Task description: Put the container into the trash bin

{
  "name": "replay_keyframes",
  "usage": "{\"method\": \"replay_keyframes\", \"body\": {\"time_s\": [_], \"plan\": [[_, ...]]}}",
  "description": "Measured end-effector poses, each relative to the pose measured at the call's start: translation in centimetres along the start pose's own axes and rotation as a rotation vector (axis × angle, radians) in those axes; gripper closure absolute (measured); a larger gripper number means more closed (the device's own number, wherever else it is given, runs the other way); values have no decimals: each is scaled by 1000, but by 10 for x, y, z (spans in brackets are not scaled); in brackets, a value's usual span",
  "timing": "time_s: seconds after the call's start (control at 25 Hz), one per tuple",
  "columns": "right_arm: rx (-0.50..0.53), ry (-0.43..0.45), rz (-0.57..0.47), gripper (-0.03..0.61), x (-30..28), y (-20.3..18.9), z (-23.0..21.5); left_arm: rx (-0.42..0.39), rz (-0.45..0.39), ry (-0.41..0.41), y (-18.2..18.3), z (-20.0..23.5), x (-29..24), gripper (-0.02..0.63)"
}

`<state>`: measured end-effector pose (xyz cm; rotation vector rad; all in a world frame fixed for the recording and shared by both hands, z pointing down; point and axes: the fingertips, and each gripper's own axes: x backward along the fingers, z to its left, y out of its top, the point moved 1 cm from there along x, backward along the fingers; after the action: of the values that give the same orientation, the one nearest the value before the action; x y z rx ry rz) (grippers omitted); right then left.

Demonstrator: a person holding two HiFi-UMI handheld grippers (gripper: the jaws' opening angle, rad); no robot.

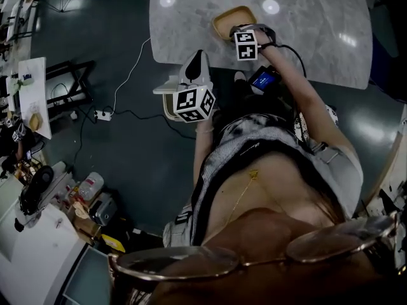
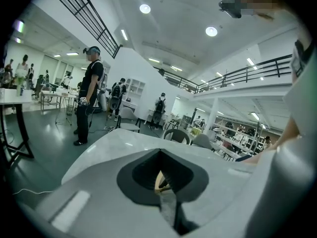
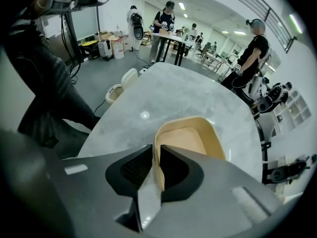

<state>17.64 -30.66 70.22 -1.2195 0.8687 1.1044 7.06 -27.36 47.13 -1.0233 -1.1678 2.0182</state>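
The right tool point(image 3: 152, 170) pinches the tan container's point(image 3: 188, 138) near rim, container extending ahead on the bench point(image 3: 163, 95); left tool point(image 2: 163, 182) pressed together.

L gripper point(image 1: 200, 56): smooth white/pale-grey moulded shell. L pads point(image 2: 141, 175) are dark grey, set in a rounded recess, and 1 pale oblong patch marks the shell back of the claw. L cube point(image 1: 194, 103), just behind the claw, is white w/ blk square markers on each visible face.

R gripper point(image 1: 235, 30): greyer shell, also w/ 1 pale oblong patch. R pads point(image 3: 130, 170) are blk w/ fine ribbing. R cube point(image 1: 246, 45), right behind the claw, has the same blk-on-white squares. A blk cable point(image 1: 290, 51) loops back from it, and a small unit w/ blue-lit screen point(image 1: 262, 78) sits further back.

Worn: pale grey top point(image 1: 254, 135) w/ dark mottled print & blk bands, thin gold-tone chain point(image 1: 245, 192), thin-rimmed glasses point(image 1: 254, 256).
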Motion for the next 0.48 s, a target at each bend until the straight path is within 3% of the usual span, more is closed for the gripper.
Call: {"method": "replay_keyframes", "body": {"time_s": [0.12,0.48], "plan": [[33,-4,8,537,-14,3,-6,3,2,9,-4,8,0,612],[29,-20,-27,540,2,8,-6,8,28,6,-13,5,6,613]]}}
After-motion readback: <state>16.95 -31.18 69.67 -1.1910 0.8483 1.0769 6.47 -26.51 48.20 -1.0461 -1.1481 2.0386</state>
